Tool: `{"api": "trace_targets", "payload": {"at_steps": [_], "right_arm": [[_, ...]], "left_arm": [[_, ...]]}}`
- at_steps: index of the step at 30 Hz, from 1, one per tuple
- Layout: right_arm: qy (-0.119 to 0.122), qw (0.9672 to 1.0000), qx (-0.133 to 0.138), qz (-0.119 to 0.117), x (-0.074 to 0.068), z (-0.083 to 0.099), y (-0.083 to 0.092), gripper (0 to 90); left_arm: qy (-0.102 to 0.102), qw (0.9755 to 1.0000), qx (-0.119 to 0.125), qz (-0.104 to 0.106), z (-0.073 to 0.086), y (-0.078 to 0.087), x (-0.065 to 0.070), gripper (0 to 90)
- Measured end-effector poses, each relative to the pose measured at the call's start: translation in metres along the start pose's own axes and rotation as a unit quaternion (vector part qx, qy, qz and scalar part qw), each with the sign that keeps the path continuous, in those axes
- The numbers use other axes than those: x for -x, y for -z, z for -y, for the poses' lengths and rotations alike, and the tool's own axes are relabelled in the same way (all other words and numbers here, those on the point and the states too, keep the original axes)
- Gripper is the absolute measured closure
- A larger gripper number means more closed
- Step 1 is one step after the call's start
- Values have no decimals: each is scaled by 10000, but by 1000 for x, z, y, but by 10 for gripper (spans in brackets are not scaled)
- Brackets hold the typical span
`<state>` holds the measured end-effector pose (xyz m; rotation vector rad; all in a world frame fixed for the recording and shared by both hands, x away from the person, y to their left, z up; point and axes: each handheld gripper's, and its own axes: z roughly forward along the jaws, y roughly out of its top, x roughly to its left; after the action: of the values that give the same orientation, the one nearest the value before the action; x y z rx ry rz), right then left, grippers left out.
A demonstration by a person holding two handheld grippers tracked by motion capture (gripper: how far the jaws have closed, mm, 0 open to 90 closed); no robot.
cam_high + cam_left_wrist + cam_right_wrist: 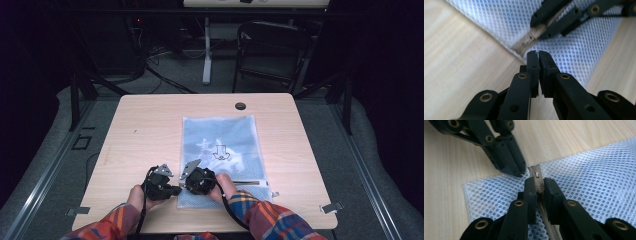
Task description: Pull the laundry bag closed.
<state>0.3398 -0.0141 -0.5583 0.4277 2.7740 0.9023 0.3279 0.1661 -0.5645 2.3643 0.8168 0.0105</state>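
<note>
Low in the high view, the pale-blue mesh zip bag (220,145) lies flat on the light wooden desk (145,130), its beige zipper (537,182) pinched in the right gripper (538,181) jaws, while the left gripper (538,53) jaws meet closed at the bag's corner.

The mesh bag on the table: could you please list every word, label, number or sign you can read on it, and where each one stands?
No words or numbers can be read.
Mesh bag: a dark outlined arrow pointing down, printed near the middle.
Zipper: small marks on its beige end, too blurred to read.
</note>
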Motion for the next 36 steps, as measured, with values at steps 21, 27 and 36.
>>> {"api": "trace_targets", "payload": {"at_steps": [21,27,36], "right_arm": [[150,9998,-111,44,1,2,4,814],[171,9997,-150,41,1,3,4,814],[117,9999,-121,-5,0,3,1,813]], "left_arm": [[53,9997,-105,-196,-5,-5,4,900],[47,9997,-126,-200,-5,-5,3,900],[23,9999,-27,-161,-8,-5,2,900]]}}
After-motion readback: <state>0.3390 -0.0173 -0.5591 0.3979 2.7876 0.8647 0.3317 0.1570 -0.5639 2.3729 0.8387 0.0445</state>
